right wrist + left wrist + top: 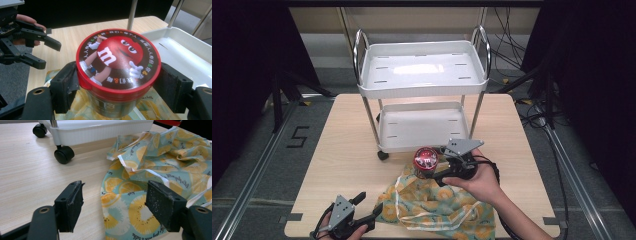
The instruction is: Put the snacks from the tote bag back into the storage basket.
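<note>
A round candy tub [426, 161] with a red lid [118, 60] stands upright over the far edge of a crumpled lemon-print cloth [437, 202]. My right gripper [438, 167] is shut on the candy tub, its pads [65, 86] pressed to both sides just under the lid. My left gripper [371, 205] stands open at the table's near left, low over the wood, its right jaw over the near edge of the cloth [155, 170]. The left gripper [50, 48] also shows in the right gripper view, jaws apart.
A white two-shelf trolley [424, 82] stands on the far half of the table, its lower tray [185, 50] right behind the tub. Its black castor [64, 154] sits ahead of my left gripper. The wooden table [347, 165] ends just behind my left hand.
</note>
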`<state>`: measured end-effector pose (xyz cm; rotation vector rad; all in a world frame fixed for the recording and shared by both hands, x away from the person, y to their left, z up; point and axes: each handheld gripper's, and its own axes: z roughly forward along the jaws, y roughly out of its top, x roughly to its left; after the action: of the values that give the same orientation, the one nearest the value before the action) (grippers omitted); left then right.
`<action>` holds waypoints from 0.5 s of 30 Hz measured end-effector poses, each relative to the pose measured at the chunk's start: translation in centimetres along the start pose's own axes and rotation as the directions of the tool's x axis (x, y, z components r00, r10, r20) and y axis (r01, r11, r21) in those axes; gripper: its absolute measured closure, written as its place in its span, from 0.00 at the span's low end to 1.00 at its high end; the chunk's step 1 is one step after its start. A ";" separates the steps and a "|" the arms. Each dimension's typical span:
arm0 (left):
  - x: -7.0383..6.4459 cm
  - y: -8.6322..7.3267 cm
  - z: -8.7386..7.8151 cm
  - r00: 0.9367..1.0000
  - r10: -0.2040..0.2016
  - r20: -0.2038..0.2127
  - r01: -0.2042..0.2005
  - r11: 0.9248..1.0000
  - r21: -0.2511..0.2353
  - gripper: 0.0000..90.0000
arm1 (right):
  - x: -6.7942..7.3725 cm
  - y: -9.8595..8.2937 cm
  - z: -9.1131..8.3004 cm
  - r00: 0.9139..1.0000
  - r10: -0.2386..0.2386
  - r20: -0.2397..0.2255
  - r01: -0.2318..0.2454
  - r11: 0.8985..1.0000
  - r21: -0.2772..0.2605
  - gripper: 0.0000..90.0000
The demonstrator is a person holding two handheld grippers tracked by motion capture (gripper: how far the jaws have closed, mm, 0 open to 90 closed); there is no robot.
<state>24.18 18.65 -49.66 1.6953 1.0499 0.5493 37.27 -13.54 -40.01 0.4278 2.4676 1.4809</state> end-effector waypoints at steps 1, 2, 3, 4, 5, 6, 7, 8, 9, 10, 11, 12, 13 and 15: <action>0.0 0.0 0.0 1.000 0.002 0.001 -0.002 1.000 0.000 0.33 | 0.0 0.0 0.0 1.000 0.006 0.005 -0.006 1.000 0.000 0.29; 0.0 0.0 0.0 1.000 -0.003 0.000 0.003 1.000 0.000 0.33 | 0.0 0.0 0.0 1.000 0.006 0.005 -0.006 1.000 0.001 0.29; 0.0 0.0 0.0 1.000 -0.003 -0.002 0.003 1.000 0.000 0.33 | 0.0 0.0 0.1 1.000 0.015 0.001 -0.015 1.000 0.001 0.29; 0.0 0.0 0.0 1.000 0.002 -0.003 -0.002 1.000 0.002 0.33 | 0.0 0.0 0.1 1.000 0.012 -0.001 -0.012 1.000 -0.001 0.29; 0.0 0.0 0.0 1.000 0.001 -0.002 -0.001 1.000 0.000 0.33 | -0.1 0.0 0.2 1.000 0.007 -0.002 -0.007 1.000 -0.002 0.29; 0.0 0.0 0.0 1.000 -0.001 -0.002 0.001 1.000 0.000 0.33 | -0.1 0.1 0.2 1.000 0.007 -0.001 -0.007 1.000 -0.003 0.29; 0.0 0.0 0.0 1.000 0.001 -0.003 -0.001 1.000 0.001 0.33 | -0.1 0.1 0.2 1.000 0.012 0.001 -0.012 1.000 -0.001 0.29; 0.0 0.0 0.0 1.000 0.000 -0.003 0.000 1.000 0.001 0.33 | -0.2 0.1 0.2 1.000 0.012 -0.005 -0.012 1.000 0.009 0.29; 0.0 0.0 0.0 1.000 0.001 -0.002 -0.001 1.000 0.002 0.33 | -0.2 0.1 0.2 1.000 0.009 -0.005 -0.009 1.000 0.006 0.29; 0.0 0.0 0.0 1.000 0.003 0.001 -0.003 1.000 0.000 0.33 | -0.2 0.2 0.2 1.000 0.009 -0.004 -0.009 1.000 0.004 0.29; 0.0 0.0 0.0 1.000 0.002 0.001 -0.002 1.000 0.000 0.33 | -0.2 0.2 0.2 1.000 0.011 0.006 -0.011 1.000 -0.003 0.29; 0.0 0.0 0.0 1.000 0.004 0.001 -0.004 1.000 0.000 0.33 | -0.2 0.2 0.2 1.000 0.008 0.007 -0.008 1.000 -0.008 0.29; 0.0 0.0 0.0 1.000 0.004 0.001 -0.004 1.000 -0.001 0.33 | -0.2 0.2 0.3 1.000 0.013 0.005 -0.013 1.000 -0.011 0.29; 0.0 0.0 0.0 1.000 0.003 -0.003 -0.003 1.000 -0.001 0.33 | -0.3 0.2 0.3 1.000 0.019 0.005 -0.019 1.000 -0.008 0.29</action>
<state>24.20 18.66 -49.64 1.6957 1.0486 0.5542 37.65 -13.30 -39.99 0.4545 2.4598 1.4944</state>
